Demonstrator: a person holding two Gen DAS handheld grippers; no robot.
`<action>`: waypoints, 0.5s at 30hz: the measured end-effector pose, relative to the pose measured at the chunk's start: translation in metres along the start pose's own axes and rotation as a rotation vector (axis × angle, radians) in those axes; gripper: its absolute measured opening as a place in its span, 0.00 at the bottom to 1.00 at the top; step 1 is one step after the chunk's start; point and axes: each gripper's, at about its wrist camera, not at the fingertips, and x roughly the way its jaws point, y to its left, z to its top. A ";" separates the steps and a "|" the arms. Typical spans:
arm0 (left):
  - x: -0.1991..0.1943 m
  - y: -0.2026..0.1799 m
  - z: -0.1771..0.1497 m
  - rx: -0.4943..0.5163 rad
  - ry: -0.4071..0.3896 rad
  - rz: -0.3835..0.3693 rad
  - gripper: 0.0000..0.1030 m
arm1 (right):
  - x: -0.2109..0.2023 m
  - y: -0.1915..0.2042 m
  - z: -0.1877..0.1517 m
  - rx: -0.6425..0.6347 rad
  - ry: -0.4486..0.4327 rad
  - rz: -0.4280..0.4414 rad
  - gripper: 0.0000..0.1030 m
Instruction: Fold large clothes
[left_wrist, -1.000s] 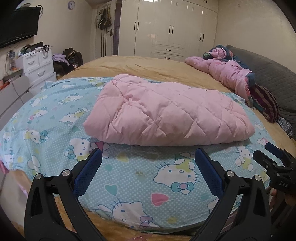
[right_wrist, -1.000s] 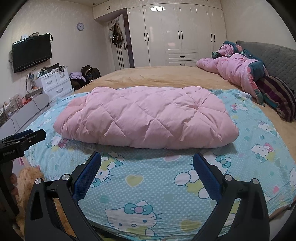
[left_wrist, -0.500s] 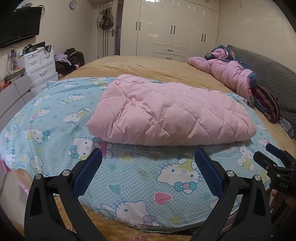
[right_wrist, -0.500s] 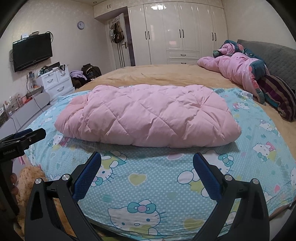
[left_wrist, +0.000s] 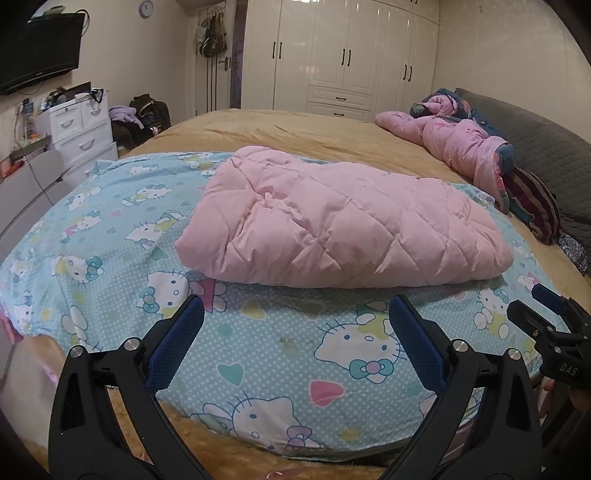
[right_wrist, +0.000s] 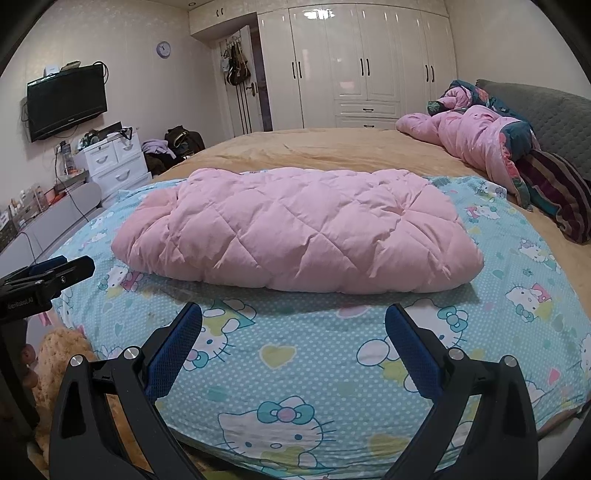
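Both claws, left gripper (left_wrist: 295, 332) and right gripper (right_wrist: 293, 330), are spread and empty. The folded pink quilted garment (right_wrist: 295, 229) lies at 12 o'clock. Pinching one layer only may undo the fold.

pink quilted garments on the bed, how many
2. One pink quilted garment lies folded on the cartoon-print sheet ahead of both open grippers; a second pink garment lies crumpled by the grey headboard. More could be hidden.

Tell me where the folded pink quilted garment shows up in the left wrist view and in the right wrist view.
Left wrist: folded pink quilted garment sits centre, slightly right, above the open left gripper.
Right wrist: it lies dead centre, above the open right gripper.
Shared landmark: the white wardrobe behind the bed.
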 end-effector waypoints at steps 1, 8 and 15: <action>0.000 0.000 0.000 0.000 0.000 0.000 0.91 | 0.000 0.000 0.000 0.001 -0.002 0.000 0.96; 0.000 0.000 0.000 -0.001 0.001 -0.002 0.91 | 0.000 0.000 0.000 0.000 0.000 0.000 0.96; -0.001 0.000 0.000 0.001 0.000 -0.002 0.91 | -0.002 0.001 -0.001 -0.007 0.001 0.002 0.96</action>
